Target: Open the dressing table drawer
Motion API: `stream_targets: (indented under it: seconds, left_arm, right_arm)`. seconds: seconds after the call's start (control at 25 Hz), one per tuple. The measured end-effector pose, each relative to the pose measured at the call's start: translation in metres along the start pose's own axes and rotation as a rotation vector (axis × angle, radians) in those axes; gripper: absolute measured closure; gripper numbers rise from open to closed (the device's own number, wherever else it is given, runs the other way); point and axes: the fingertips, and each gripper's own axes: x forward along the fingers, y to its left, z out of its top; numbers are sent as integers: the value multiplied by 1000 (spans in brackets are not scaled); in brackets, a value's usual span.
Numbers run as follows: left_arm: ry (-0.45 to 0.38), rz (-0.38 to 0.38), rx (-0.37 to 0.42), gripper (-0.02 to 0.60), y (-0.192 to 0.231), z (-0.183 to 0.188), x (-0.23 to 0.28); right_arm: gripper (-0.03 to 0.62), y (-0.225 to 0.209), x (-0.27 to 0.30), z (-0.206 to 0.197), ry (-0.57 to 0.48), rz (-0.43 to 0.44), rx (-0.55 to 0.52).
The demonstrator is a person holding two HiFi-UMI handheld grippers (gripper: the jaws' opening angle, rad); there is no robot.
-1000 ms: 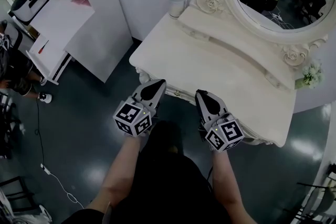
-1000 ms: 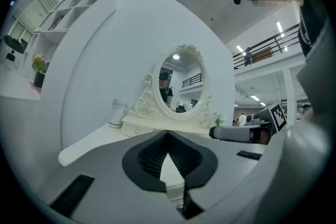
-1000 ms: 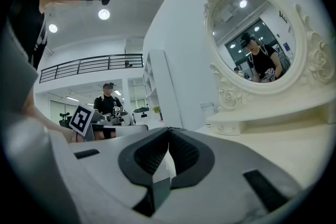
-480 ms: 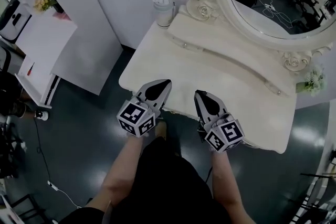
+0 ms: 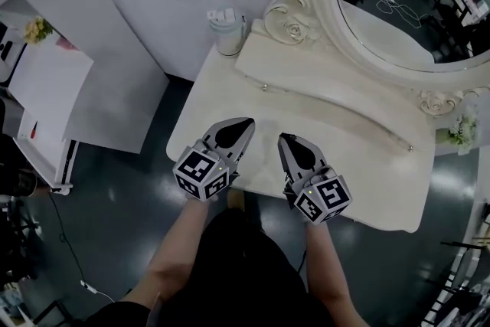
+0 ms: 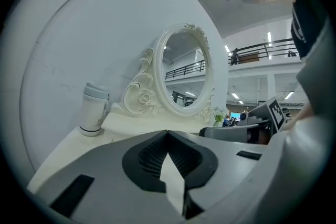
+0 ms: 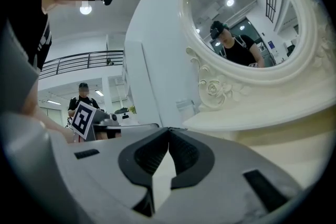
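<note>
Head view looks down on a cream bench [image 5: 344, 145] with an oval mirror [image 5: 398, 4] at its back and a white tumbler [image 5: 227, 31] on its far left corner; the left gripper [image 5: 246, 122] and right gripper [image 5: 282, 138] hover side by side over the near edge, pointing toward the mirror. Both pairs of fingers are clenched tip to tip with nothing between them, as each gripper view shows. Two small knobs [image 5: 264, 86] sit on the raised back tier [image 5: 329, 99], while any drawer front below the near edge is hidden under the bench top and the grippers.
</note>
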Motion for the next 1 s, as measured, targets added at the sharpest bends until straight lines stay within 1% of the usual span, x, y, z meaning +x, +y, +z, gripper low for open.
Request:
stream_targets:
  seconds: [0.28, 0.32, 0.36, 0.44, 0.52, 0.6, 0.68, 0.76, 0.88, 0.96, 1.0]
  left_arm:
    - [53, -60, -17, 566, 21, -11, 32]
    - [59, -70, -22, 561, 24, -13, 37]
    - [65, -81, -26, 541, 26, -16, 41]
    - [75, -96, -31, 537, 29, -20, 49]
    - [83, -97, -30, 537, 34, -24, 56]
    - [90, -84, -37, 537, 39, -29, 64]
    - [96, -68, -59, 506, 43, -35, 71]
    - [102, -48, -75, 506, 48, -38, 77]
    - [120, 8, -82, 505, 60, -45, 87]
    - [140, 52, -91, 483, 69, -51, 91]
    - [150, 70, -95, 482, 73, -54, 93]
  right_arm:
    - [588, -24, 30, -7, 18, -49, 26]
    - [588, -28, 33, -9, 20, -57, 32]
    - [588, -32, 36, -11, 21, -65, 38]
    - [588, -39, 43, -15, 23, -79, 49]
    - [588, -45, 49, -18, 26, -86, 56]
    - [588, -51, 54, -22, 35, -89, 66]
    - [588, -56, 57, -27, 50, -89, 76]
    - [588, -62, 61, -31, 63, -91, 79]
    - [588, -74, 67, -34, 69, -96, 79]
    - [588, -82, 70, -36, 74, -93, 91]
    - [588, -84, 71, -38, 77, -89, 98]
